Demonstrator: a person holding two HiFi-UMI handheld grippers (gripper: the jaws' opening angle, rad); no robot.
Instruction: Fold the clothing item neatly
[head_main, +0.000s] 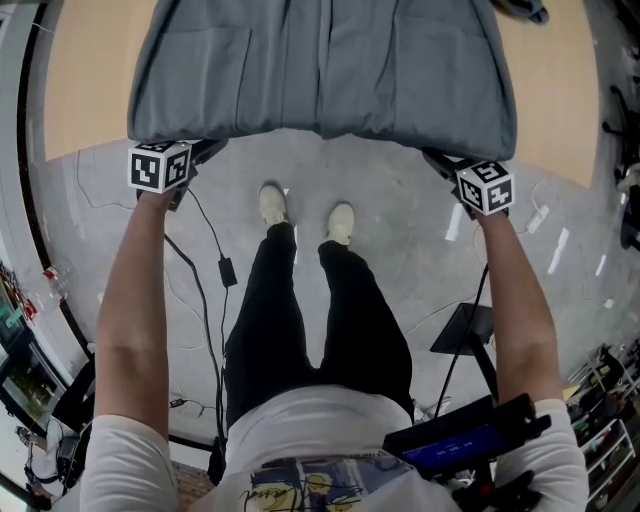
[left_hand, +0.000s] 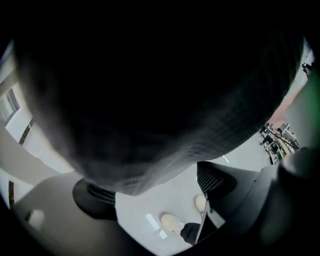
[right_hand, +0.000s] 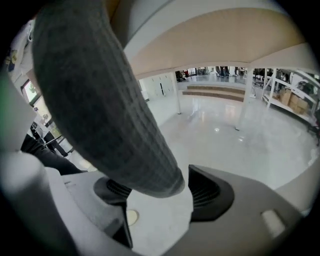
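Over on the left side of the head view, the left gripper (head_main: 180, 163) pokes its tips under the hanging hem of the grey garment (head_main: 320, 80). In the left gripper view its jaws are spread wide. The cloth sags over the top of them and covers most of the frame, but the pads aren't pinching it, and bare floor shows through the gap.

The garment lies on the tan table (head_main: 85, 80) across the top of the frame, and its lower edge droops off the near side.

Below that, in the middle, the person's pale shoes (head_main: 272, 203) stand on the grey floor (head_main: 400, 190). A black cable (head_main: 205, 300) with a small power brick (head_main: 227, 271) trails just left of the legs.

Further right, the right gripper (head_main: 452, 165) sits at the hem's other corner. Its jaws are spread too. A thick fold of the cloth hangs down between the pads and leans toward one of them, not clamped.

Lower right there's a black stand (head_main: 465, 328) and a dark device with a blue screen (head_main: 455, 440) close to the person's body.
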